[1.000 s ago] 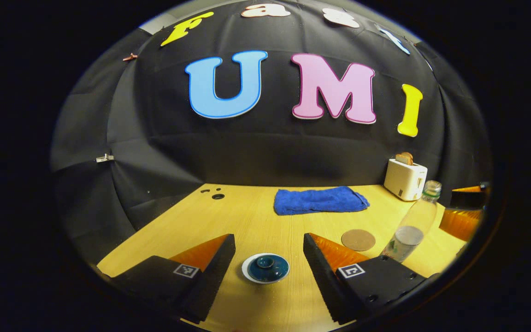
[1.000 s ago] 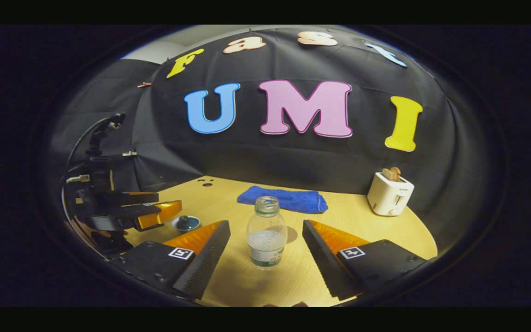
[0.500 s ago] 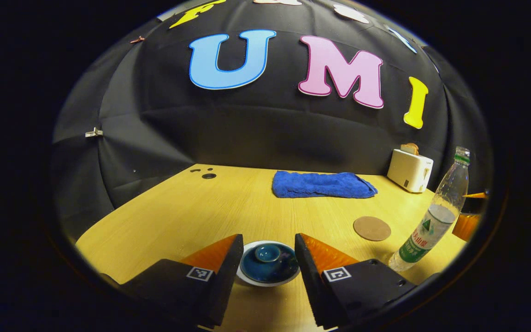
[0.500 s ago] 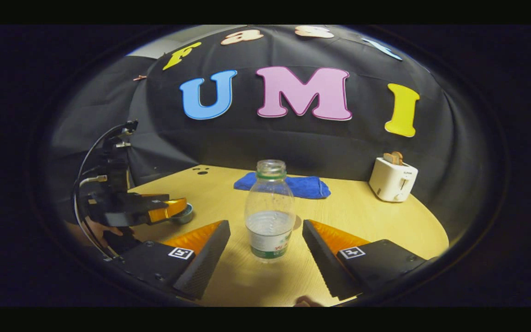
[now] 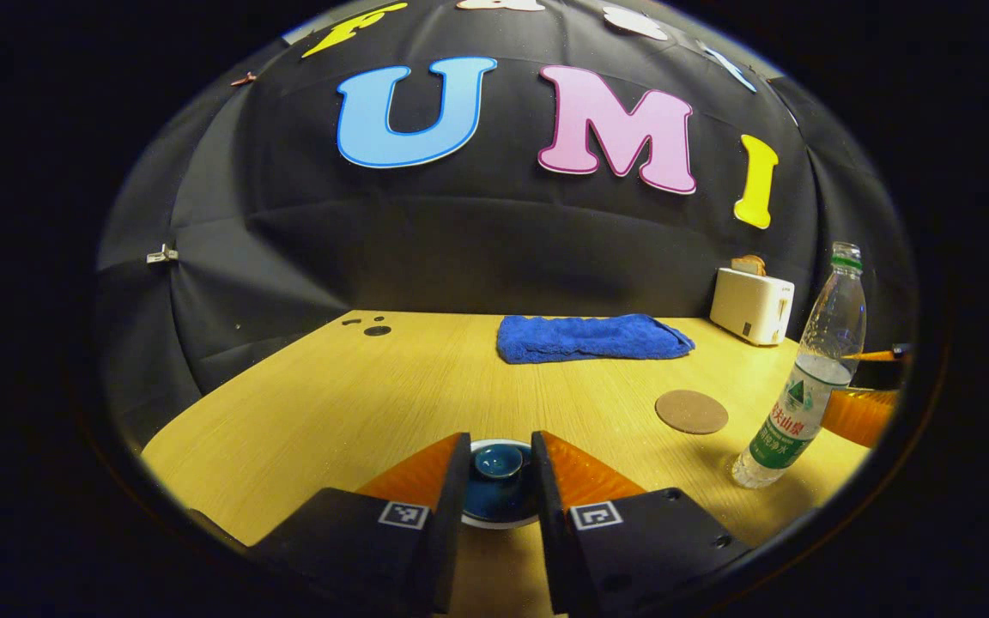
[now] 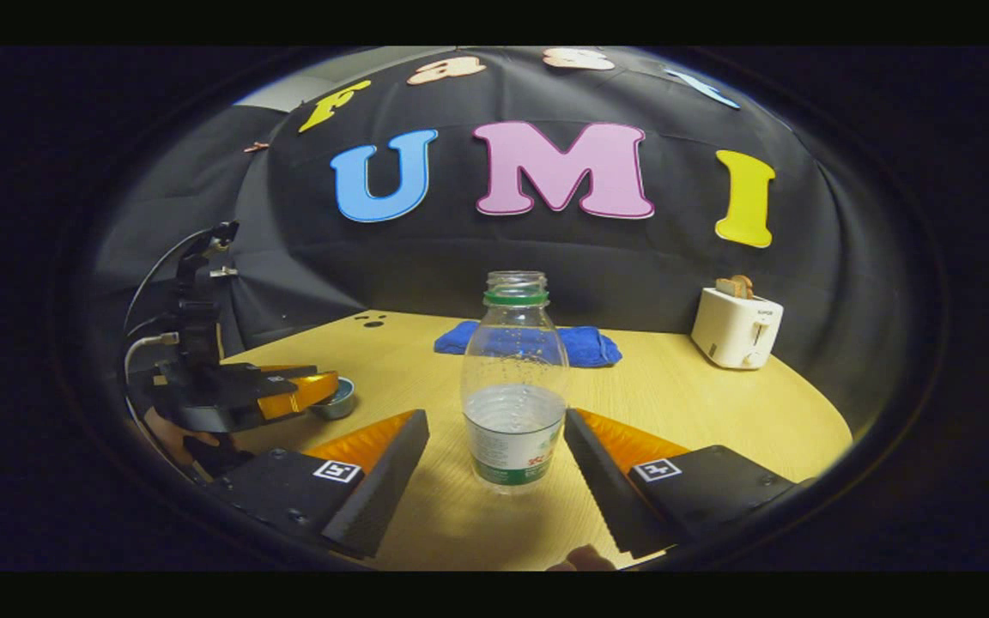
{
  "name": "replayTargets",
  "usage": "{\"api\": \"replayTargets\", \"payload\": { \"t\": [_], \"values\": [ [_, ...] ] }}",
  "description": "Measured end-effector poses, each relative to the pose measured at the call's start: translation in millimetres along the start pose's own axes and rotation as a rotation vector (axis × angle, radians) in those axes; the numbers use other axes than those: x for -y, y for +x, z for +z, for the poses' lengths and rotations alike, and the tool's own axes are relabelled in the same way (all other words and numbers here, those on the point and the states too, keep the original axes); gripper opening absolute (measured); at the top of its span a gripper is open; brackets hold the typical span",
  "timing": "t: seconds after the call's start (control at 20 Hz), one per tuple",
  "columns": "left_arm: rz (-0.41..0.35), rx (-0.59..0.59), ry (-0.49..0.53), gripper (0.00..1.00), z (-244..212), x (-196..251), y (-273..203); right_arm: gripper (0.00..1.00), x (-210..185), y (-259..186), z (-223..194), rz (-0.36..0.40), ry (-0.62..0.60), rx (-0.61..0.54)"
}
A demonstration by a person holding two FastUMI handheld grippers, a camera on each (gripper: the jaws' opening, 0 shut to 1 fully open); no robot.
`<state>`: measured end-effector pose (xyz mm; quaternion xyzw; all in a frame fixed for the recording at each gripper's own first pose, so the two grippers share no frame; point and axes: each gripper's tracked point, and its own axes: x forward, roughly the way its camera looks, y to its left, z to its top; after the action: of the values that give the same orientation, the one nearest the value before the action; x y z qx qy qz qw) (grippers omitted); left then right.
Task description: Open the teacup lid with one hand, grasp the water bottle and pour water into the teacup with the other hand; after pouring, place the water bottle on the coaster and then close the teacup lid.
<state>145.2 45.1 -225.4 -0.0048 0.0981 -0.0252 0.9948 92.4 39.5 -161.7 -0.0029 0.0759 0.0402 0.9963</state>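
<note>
Teal lid (image 5: 497, 462) half hidden — left gripper (image 5: 496, 481) fingers flank its knob.

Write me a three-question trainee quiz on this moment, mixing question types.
1. True or false: the left tool has its fingers on either side of the teacup lid.
2. The water bottle is: A) capped, B) uncapped, C) lying down.
3. Fill in: the coaster carries ____.

Key: 1 true; 2 B; 3 nothing. The bottle stands upright between the right tool's spread fingers, not yet gripped.
</note>
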Motion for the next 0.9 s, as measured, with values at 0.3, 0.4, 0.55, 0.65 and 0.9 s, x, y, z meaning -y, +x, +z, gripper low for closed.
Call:
{"api": "replayTargets", "payload": {
  "t": [0.3, 0.4, 0.55, 0.65, 0.9],
  "values": [
    [0.016, 0.012, 0.035, 0.28, 3.8, -2.4, 4.2, 1.0, 5.7, 8.3, -6.7, -0.01, 0.002, 0.003],
    [0.018, 0.02, 0.036, 0.29, 4.9, -0.6, 4.1, 1.0, 5.0, 11.0, -8.4, -0.011, -0.001, 0.01],
    [0.019, 0.031, 0.048, 0.28, 8.7, 0.1, 3.2, 1.0, 4.8, 16.8, -10.6, -0.012, 0.004, 0.017],
    [0.018, 0.041, 0.043, 0.24, 14.3, 0.3, 1.3, 1.0, 5.6, 19.8, -11.3, -0.013, 0.015, 0.022],
    [0.021, 0.068, 0.007, 0.2, 32.4, -3.9, -11.1, 1.0, 10.7, 31.9, -11.3, -0.029, 0.018, 0.047]
  ]
}}
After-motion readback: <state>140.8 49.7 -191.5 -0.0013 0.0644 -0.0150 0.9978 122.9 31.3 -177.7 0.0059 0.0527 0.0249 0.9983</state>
